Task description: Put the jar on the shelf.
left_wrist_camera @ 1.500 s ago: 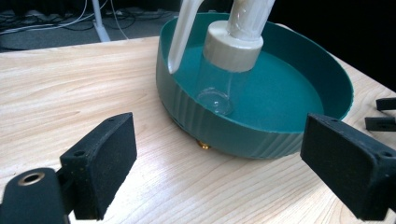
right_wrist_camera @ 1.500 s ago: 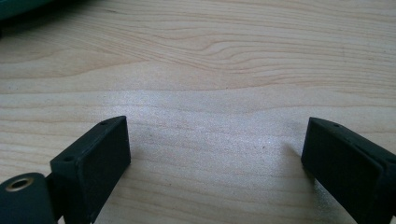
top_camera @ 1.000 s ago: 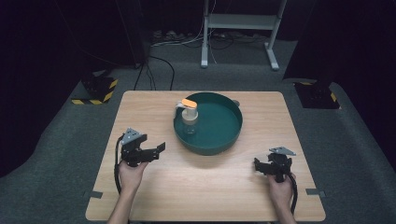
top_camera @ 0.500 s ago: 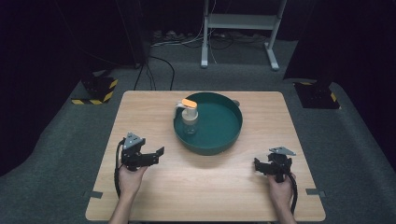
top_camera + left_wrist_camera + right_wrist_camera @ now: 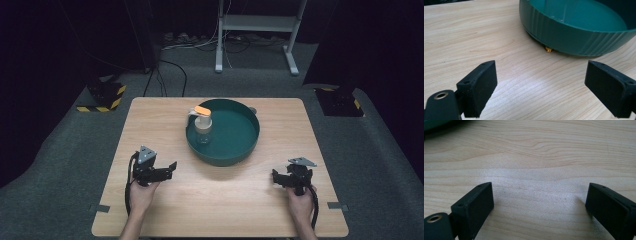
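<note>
Both the left gripper (image 5: 172,165) and right gripper (image 5: 274,176) rest released, nothing grasped; approach not begun; next, reach ahead to the bottle (image 5: 202,128) in the green basin (image 5: 235,155).

Hand-held gripper (image 5: 539,207) gaping over table (image 5: 544,152).

No readable text or labels

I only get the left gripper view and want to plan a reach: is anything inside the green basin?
Observer: Yes, a clear bottle with an orange-topped pump stands upright in the green basin, by its left wall.
Operator: Is the right gripper holding something?
Observer: No, the right gripper is open over bare table.
Operator: Where is it?
Observer: Right of the basin, near the table's front edge, apart from it.
</note>
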`<move>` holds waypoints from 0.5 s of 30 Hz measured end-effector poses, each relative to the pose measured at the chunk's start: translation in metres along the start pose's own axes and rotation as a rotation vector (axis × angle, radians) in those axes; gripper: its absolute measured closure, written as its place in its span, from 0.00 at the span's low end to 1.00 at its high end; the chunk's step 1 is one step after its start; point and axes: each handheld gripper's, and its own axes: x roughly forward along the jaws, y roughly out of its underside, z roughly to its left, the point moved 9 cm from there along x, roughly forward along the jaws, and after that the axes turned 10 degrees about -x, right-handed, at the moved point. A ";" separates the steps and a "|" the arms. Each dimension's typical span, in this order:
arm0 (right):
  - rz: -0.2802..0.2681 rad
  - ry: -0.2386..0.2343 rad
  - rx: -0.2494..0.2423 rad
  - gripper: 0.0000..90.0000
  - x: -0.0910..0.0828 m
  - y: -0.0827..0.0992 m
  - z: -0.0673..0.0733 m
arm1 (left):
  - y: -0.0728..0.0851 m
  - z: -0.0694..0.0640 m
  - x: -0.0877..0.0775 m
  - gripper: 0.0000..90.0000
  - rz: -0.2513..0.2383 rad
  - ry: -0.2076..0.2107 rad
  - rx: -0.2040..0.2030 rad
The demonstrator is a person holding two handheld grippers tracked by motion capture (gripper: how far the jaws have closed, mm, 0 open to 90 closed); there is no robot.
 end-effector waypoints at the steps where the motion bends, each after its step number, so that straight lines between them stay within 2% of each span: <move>1: 0.000 0.000 0.000 0.08 0.000 0.000 0.000 | 0.000 0.000 0.000 0.12 0.000 0.000 0.000; 15: 0.000 0.000 0.000 0.08 0.000 0.000 0.000 | 0.018 0.006 0.011 0.13 0.024 -0.039 -0.003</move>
